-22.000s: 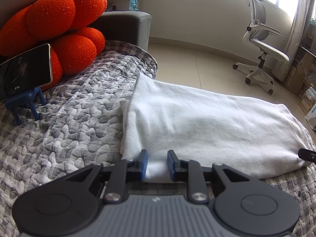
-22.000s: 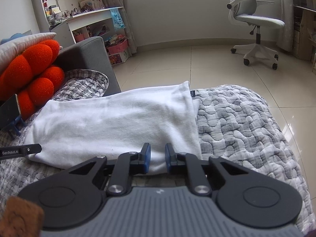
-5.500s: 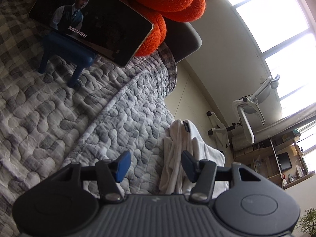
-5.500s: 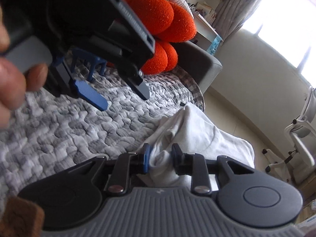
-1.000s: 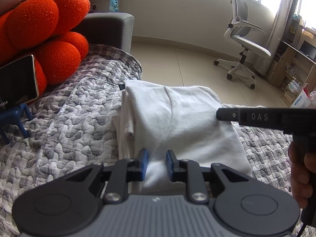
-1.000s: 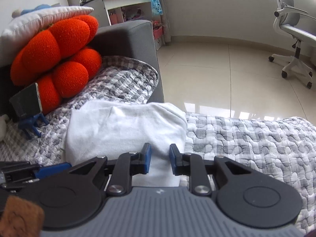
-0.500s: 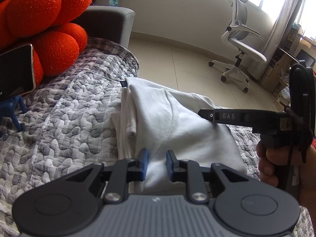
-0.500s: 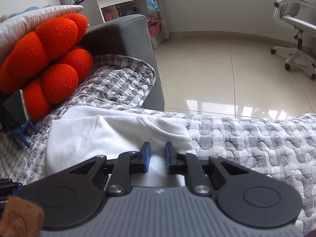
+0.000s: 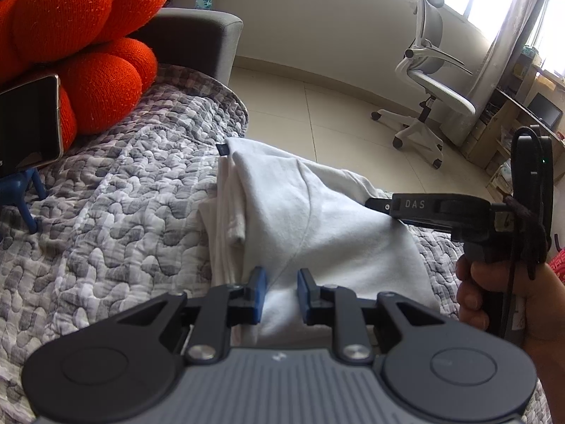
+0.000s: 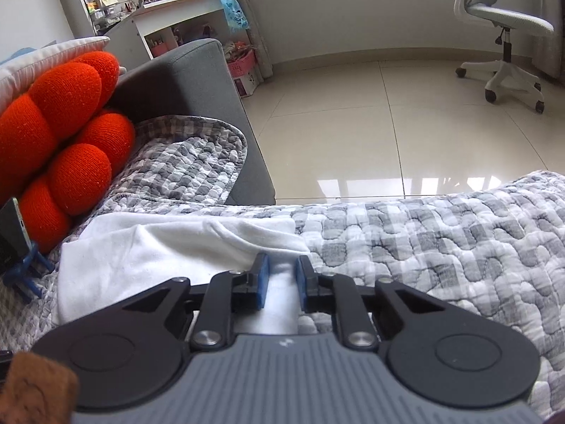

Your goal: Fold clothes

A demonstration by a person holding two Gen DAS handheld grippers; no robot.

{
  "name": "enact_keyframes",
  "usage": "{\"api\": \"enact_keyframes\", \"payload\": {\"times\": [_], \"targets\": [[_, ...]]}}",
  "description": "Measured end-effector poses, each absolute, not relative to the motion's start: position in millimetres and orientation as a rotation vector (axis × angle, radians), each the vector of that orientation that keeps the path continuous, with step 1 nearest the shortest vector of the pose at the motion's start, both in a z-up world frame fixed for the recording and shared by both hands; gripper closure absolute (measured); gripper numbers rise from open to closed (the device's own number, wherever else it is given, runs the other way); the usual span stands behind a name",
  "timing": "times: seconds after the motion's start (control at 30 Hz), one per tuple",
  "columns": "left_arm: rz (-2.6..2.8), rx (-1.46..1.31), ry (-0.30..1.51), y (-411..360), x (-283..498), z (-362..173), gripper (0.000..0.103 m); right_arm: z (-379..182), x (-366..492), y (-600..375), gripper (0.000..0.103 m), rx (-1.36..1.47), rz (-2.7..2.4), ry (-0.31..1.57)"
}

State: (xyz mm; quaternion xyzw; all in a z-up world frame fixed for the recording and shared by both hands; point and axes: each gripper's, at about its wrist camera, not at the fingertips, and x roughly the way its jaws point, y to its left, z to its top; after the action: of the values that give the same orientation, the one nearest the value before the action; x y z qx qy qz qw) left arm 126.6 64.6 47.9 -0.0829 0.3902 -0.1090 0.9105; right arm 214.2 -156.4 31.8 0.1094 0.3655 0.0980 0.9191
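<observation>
The left tool (image 9: 280,295) sits low at 6 o'clock in its own view, its blue pads (image 9: 259,291) a narrow gap apart with the near edge of the folded white garment (image 9: 317,226) between them; the pads appear to pinch that edge, though the contact itself is hard to make out. The right tool (image 10: 280,284) likewise stands at 6 o'clock in its view, its jaws having just been closing, with a strip of the same white cloth (image 10: 169,251) between the pads, which look pressed on it. From the left wrist, the right tool's black body marked DAS (image 9: 438,208) reaches in from 3 o'clock to the garment's far right corner, held by a hand (image 9: 494,300) at 4 o'clock. The garment lies folded on a grey quilted cover (image 9: 116,212) spread over the sofa. At 10 o'clock an orange knotted cushion (image 9: 88,35) leans by the grey armrest (image 9: 197,42), with a phone (image 9: 28,123) on a blue stand (image 9: 28,190) below it. A white office chair (image 9: 434,88) stands on the tiled floor (image 9: 317,106) at 1 o'clock.
</observation>
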Motion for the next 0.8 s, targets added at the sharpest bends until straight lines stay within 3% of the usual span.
{"api": "enact_keyframes", "payload": {"times": [0.1, 0.3, 0.8], "targets": [[-0.227, -0.188, 0.807, 67, 127, 48, 0.082, 38, 208, -155, 0.080, 0.206, 0.193, 0.736], [-0.221, -0.260, 0.821, 78, 130, 46, 0.091, 61, 195, -157, 0.079, 0.188, 0.243, 0.723], [-0.223, -0.376, 0.837, 90, 132, 42, 0.094, 95, 137, -162, 0.073, 0.234, 0.237, 0.862]]}}
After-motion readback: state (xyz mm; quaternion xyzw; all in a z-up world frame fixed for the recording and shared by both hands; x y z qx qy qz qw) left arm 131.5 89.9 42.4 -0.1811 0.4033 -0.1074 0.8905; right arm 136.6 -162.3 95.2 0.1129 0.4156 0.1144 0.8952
